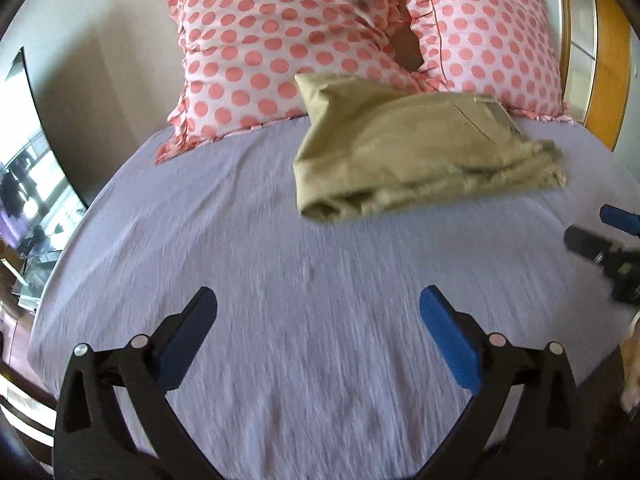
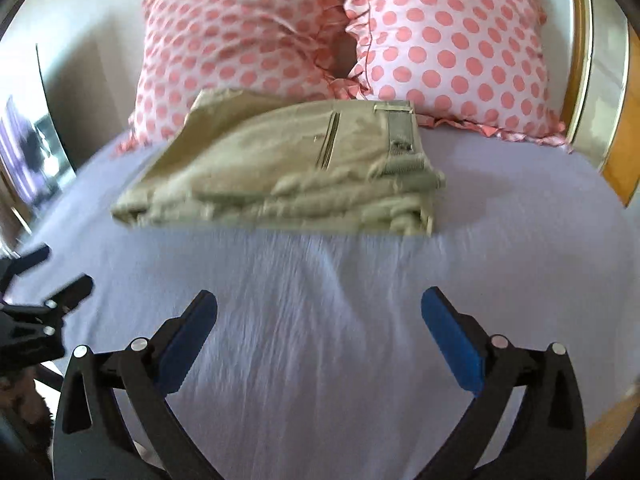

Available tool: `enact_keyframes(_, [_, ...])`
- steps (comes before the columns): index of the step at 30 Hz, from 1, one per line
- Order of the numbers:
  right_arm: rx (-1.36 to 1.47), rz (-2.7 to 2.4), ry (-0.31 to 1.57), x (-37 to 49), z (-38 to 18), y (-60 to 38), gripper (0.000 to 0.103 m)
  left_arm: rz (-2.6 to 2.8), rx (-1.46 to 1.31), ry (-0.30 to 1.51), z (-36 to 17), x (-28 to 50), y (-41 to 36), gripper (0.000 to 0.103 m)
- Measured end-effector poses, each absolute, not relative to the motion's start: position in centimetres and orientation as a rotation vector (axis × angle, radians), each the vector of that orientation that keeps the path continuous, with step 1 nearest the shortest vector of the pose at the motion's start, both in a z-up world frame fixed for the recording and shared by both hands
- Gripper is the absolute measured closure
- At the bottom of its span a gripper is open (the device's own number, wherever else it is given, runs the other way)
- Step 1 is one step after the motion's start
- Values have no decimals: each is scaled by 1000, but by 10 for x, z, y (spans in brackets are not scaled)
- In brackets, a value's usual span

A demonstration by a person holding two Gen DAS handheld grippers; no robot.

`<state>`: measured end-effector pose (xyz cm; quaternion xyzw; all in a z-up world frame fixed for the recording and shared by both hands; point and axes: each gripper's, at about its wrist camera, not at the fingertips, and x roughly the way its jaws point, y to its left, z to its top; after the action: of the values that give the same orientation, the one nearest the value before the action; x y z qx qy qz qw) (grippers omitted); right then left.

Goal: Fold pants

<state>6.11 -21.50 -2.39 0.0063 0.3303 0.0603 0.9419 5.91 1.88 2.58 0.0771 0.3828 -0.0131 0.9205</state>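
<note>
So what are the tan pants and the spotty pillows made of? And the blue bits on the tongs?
The pants look like matte woven cotton, perhaps twill: they hold stacked folds and have a stitched pocket. The pillows look like thin, soft printed cloth, probably cotton, with gathered ruffled edges. The blue pads look like matte rubber or foam on black plastic arms; the frames don't settle which.

Folded pants [image 1: 404, 152] beyond spread tool [image 1: 318, 308]
</note>
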Motion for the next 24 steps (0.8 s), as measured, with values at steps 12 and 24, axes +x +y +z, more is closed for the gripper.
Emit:
enact_keyframes(12, [5,77,724,63,-48,-203,1,-7,29,816,-3,52,30,2])
enact_keyframes(24, [12,66,732,64,-48,-202,1,-2,25,806,-4,50,29,2])
